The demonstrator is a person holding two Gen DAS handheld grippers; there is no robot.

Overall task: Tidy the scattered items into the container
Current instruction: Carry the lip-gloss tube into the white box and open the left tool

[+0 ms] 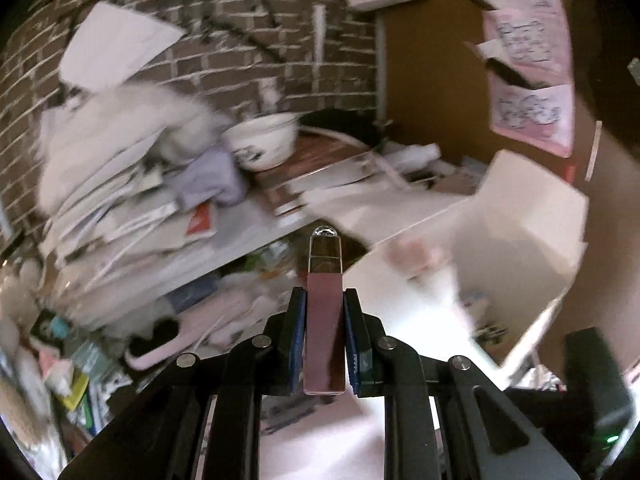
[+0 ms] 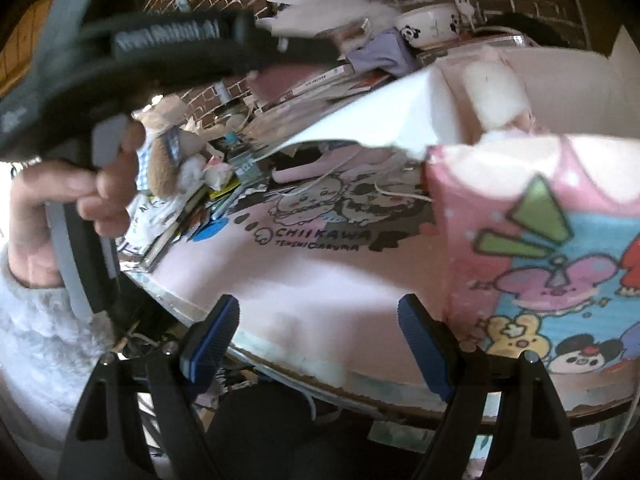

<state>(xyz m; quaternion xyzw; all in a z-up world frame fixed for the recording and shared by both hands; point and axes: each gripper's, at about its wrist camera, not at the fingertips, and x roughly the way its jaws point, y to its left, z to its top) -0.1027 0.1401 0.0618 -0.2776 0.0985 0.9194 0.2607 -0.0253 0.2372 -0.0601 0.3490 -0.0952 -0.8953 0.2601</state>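
The left gripper [image 1: 325, 312] clamps a mauve rectangular lip-gloss tube [image 1: 324, 328]; a white cardboard box [image 1: 532, 232] sits right of centre. Only the right-wrist view shows the right gripper [image 2: 318, 320] wide, empty, above the pink printed mat [image 2: 320, 264].

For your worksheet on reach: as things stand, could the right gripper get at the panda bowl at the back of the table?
Probably not directly. The right gripper is open and empty, but the white box and piled papers stand between it and the panda bowl.

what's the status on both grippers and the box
Left gripper shut on lip gloss tube, raised near white box. Right gripper open, empty, over pink mat. Pink bag beside box.
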